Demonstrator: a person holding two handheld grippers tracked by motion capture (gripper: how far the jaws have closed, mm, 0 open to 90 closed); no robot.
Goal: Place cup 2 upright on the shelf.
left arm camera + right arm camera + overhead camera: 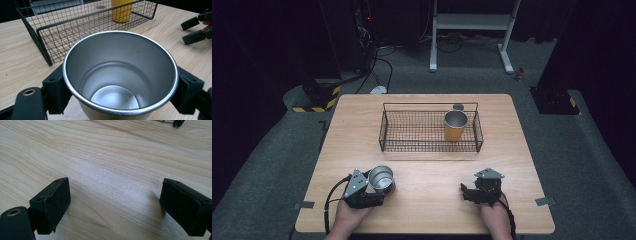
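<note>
Left tongs (373,187) clamp our steel cup (381,179) by its walls at the bench's (432,200) near edge, right tongs (468,192) gape empty, and we judge it light, stiff, slippery, best pinched below the rim.

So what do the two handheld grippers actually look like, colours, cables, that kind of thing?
Both are black. The left gripper and the right gripper each carry a grey three-cornered plate on top and trail a black cable back along the forearm. Their jaws end in blocky matt black pads with small screw holes. A brass-coloured eyelet sits on the body.
</note>
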